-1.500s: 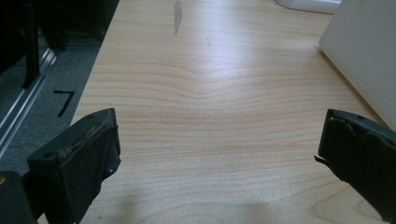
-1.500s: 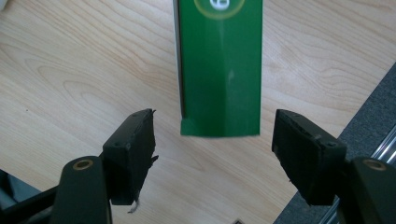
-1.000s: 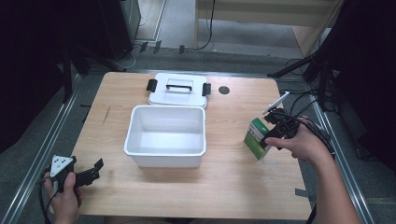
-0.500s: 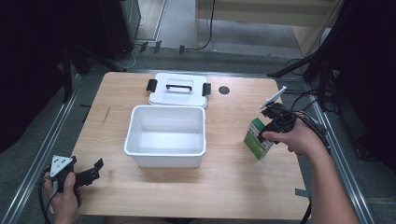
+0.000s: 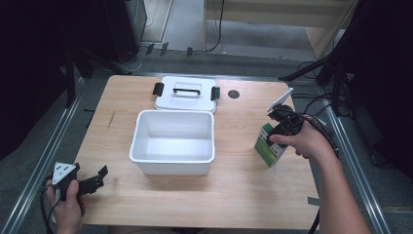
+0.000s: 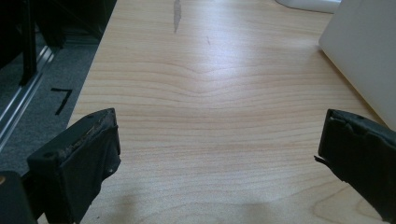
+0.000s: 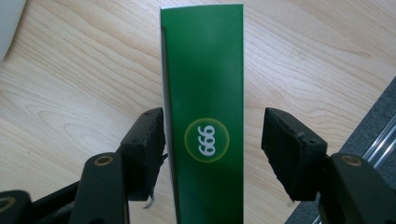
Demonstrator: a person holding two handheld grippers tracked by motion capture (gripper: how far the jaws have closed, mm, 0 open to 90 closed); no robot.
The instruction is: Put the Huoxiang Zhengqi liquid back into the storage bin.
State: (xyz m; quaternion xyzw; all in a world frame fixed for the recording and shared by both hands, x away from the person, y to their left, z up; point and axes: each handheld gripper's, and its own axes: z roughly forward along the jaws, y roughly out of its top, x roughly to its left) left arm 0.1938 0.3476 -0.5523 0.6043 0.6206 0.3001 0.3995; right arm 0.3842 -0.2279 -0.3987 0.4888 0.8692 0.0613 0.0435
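Change: since a second ago my right hand (image 5: 307,141) has shifted a little toward me along the table's right side; the green box now tilts more under it. Left gripper, bin and lid sit as before.
Table (image 5: 243,195): light wood, holding everything below.
Bin (image 5: 173,142): white, open-topped, at the table's middle; nothing visible inside. Its white wall cuts into the left gripper view at the upper right (image 6: 369,51).
Lid (image 5: 186,92): white, black handle and two black side clips, lying flat just behind the bin, touching or nearly touching its far rim.
Green box (image 5: 269,146): small carton on the right part of the table, well apart from the bin, leaning. In the right gripper view (image 7: 205,116) its green face carries a round "999" mark.
Right gripper (image 7: 212,140): I hold it over the box with the jaws straddling it; one jaw sits against the box's side, the other stands off with a gap, so not yet clamped.
Left gripper (image 5: 80,183): in my left hand at the near left corner; jaws spread wide over bare wood, nothing between them.
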